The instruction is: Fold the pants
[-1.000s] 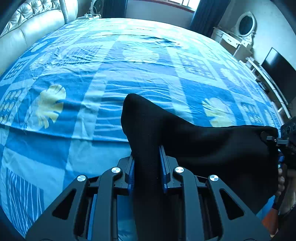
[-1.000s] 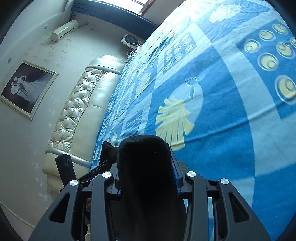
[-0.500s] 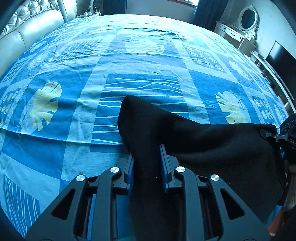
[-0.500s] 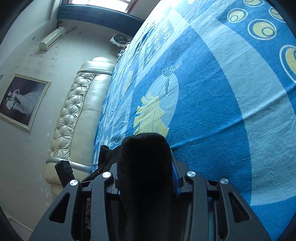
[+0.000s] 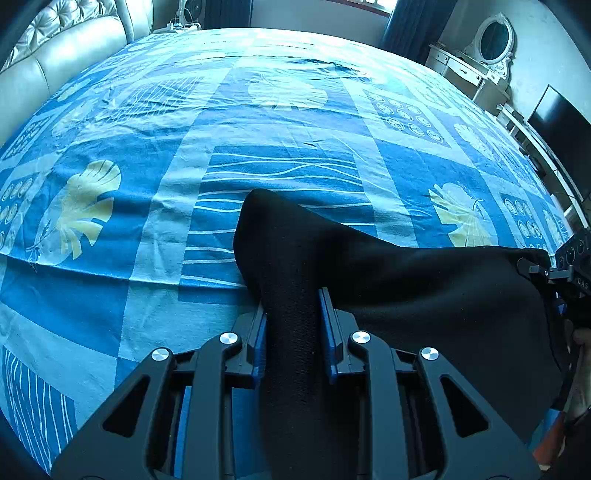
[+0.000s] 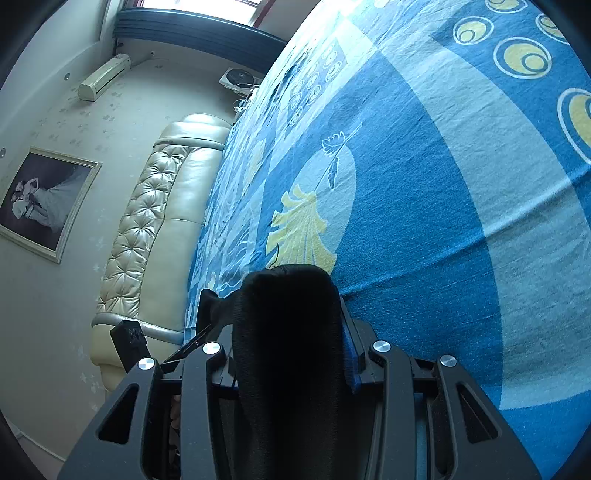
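Left wrist view: black pants (image 5: 424, 295) hang stretched between the two grippers, over the near edge of the bed (image 5: 280, 122). Long axis runs across the pic, from the left gripper (image 5: 291, 317) at bottom centre to the right gripper (image 5: 570, 273) at the right edge, sagging a bit in between. A bunched end sticks up past the left jaws, pointing away toward the bed's far side; its tip shows against the blue sheet, contact unclear. Left jaws narrow, pads clamped on a thick fold of the fabric. Gripper tilts steeply down at the sheet. Part of a hand (image 5: 580, 365) shows under the right gripper, lower right. Mirror (image 5: 495, 35) and TV (image 5: 557, 125) at far right, sofa (image 5: 55, 55) top left.

Right wrist view: cam rolled, so the bed fills the right side & the sofa (image 6: 162, 229) stands on end at left. Right gripper (image 6: 291, 332) grips a fat roll of the pants (image 6: 291, 369), jaws partly closed, pads pressing both sides; the roll's rounded end pokes forward just over the sheet. Fabric trails left toward the left gripper (image 6: 131, 341), low left. Gripper points shallowly down along the bed (image 6: 424, 221). Picture (image 6: 40, 199) on the wall.
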Action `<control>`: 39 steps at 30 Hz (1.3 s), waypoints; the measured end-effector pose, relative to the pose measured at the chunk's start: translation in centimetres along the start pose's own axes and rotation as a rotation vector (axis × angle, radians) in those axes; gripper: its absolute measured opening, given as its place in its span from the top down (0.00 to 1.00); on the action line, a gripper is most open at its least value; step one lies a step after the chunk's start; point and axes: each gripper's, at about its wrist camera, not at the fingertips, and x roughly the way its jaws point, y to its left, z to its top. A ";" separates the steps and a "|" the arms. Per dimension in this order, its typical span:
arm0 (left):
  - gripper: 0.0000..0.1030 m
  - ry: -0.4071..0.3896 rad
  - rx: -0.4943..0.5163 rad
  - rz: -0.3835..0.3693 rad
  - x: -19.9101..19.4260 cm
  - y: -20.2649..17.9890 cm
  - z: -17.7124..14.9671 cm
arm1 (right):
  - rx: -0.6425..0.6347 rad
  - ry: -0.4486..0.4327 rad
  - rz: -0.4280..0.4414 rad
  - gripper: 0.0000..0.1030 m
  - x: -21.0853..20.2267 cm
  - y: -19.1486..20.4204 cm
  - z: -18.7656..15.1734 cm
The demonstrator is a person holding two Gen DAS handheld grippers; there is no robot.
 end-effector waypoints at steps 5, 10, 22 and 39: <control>0.76 0.016 -0.010 -0.005 0.0 0.0 0.2 | 0.017 0.000 -0.019 0.60 -0.1 0.2 0.0; 0.38 -0.027 -0.029 -0.019 -1.6 0.5 -0.2 | 0.062 -0.025 -0.015 0.46 -1.4 0.4 -0.4; 0.16 -0.020 -0.203 -0.242 -7.5 4.0 -7.1 | 0.143 -0.140 -0.009 0.30 -11.5 -2.0 -4.0; 0.13 0.018 -0.392 -0.397 -8.8 4.6 -14.4 | 0.155 -0.083 0.006 0.29 -12.3 -1.6 -11.0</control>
